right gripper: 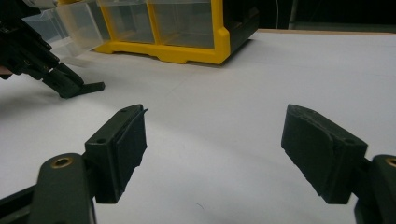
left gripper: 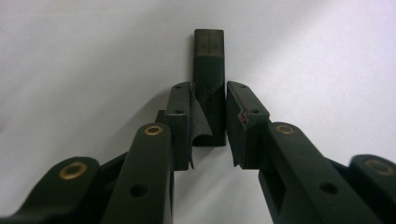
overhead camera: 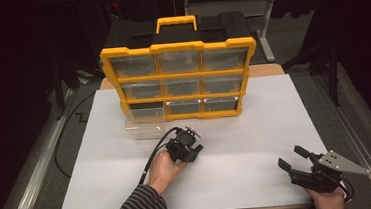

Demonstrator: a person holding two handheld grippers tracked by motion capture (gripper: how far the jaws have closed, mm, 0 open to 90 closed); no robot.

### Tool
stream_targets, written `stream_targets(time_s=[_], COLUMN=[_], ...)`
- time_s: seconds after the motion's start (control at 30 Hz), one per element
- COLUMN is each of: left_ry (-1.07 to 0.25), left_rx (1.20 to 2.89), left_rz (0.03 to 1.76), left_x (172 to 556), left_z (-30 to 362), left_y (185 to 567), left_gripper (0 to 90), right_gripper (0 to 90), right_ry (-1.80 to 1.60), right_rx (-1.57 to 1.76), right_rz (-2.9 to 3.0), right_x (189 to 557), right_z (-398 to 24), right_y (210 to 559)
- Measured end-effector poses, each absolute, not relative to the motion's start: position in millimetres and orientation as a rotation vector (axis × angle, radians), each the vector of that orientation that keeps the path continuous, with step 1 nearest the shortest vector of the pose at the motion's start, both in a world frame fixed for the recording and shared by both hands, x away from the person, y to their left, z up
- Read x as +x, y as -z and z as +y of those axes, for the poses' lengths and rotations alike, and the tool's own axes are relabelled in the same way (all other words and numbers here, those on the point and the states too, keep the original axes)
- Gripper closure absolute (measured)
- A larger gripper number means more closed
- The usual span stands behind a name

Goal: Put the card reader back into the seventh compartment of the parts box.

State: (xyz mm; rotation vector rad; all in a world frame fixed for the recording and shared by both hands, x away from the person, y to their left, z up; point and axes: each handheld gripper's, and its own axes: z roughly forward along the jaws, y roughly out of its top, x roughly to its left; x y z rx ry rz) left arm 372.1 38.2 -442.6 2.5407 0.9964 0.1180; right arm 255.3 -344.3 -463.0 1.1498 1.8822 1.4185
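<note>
Now the left gripper (left gripper: 208,100) clamps its two pads on a small dark flat rectangular stick, like a USB drive (left gripper: 209,60), which lies on the white tabletop (left gripper: 84,60); the stick's far end juts beyond the fingertips. The step in hand looks like the pick-up: the grasp seems made, the lift not yet. Off to the side, the right gripper (right gripper: 214,154) hangs with jaws spread wide, nothing between them. Beyond the left fingers sits a pulled-out clear plastic drawer (overhead camera: 143,130), then the yellow-and-black organiser cabinet (overhead camera: 180,80). Next likely comes lifting and carrying forward to that drawer.
</note>
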Motion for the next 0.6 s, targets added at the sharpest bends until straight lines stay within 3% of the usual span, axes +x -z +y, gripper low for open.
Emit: stream_targets(time_s=[0.6], left_ry=[-0.116], left_rx=[2.513], left_rz=[0.982], left_x=[371], left_z=[50], left_y=[435], left_gripper=[72.4], right_gripper=[22.9], right_ry=[-1.42], right_rx=[1.149], right_rz=[1.883], right_x=[255], right_z=[-344], right_y=[463])
